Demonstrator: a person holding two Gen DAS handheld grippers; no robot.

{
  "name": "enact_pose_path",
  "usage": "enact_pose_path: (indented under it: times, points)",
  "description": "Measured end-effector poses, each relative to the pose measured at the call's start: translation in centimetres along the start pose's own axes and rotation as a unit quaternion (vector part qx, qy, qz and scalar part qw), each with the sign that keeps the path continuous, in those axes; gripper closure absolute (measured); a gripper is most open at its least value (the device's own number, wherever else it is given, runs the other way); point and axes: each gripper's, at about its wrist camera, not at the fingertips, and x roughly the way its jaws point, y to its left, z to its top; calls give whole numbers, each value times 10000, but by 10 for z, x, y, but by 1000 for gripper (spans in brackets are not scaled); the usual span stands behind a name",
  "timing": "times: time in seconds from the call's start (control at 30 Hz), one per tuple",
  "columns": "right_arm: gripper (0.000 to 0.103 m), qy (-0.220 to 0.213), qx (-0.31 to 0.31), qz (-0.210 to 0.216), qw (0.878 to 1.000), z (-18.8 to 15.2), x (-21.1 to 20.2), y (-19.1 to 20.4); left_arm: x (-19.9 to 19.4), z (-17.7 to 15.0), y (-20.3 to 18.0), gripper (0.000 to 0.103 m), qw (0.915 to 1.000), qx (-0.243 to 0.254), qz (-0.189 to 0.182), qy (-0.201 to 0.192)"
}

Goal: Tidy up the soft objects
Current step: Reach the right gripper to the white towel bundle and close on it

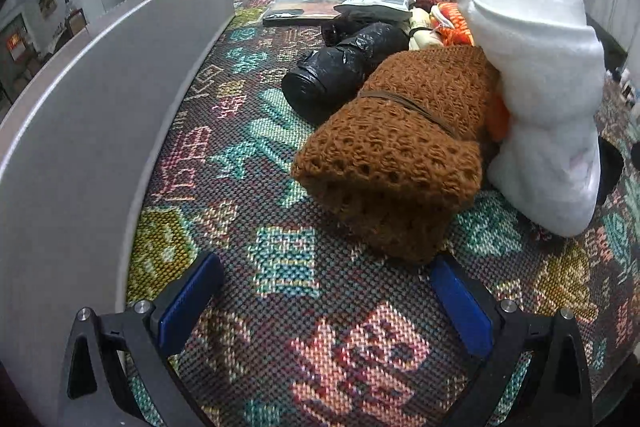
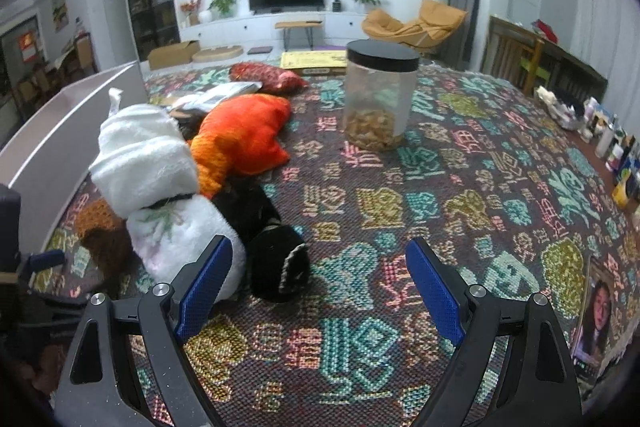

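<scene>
Left wrist view: left gripper (image 1: 324, 291) is held spread wide and empty; brown knit roll (image 1: 396, 147) lies just ahead on patterned cloth (image 1: 280, 307), touching white towel roll (image 1: 536, 99).

Right wrist view: right gripper (image 2: 320, 287) is held spread, empty; black roll (image 2: 276, 251) lies beside its left finger.

Black hand-held gripper (image 1: 324, 297) frames, blue ribbed pads (image 2: 206, 287), silver screws (image 2: 162, 289)

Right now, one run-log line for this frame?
left gripper: open, empty, near brown knit roll | right gripper: open, empty, near white towel bundle | soft pile on patterned cloth: unsorted
</scene>
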Motion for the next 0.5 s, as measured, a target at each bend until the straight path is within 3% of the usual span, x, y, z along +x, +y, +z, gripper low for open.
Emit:
enact_pose_path:
  times: [0.5]
  points:
    - [13, 394, -924, 596, 9932, -14, 13, 50, 30, 42, 5, 0, 9978, 434, -433, -235]
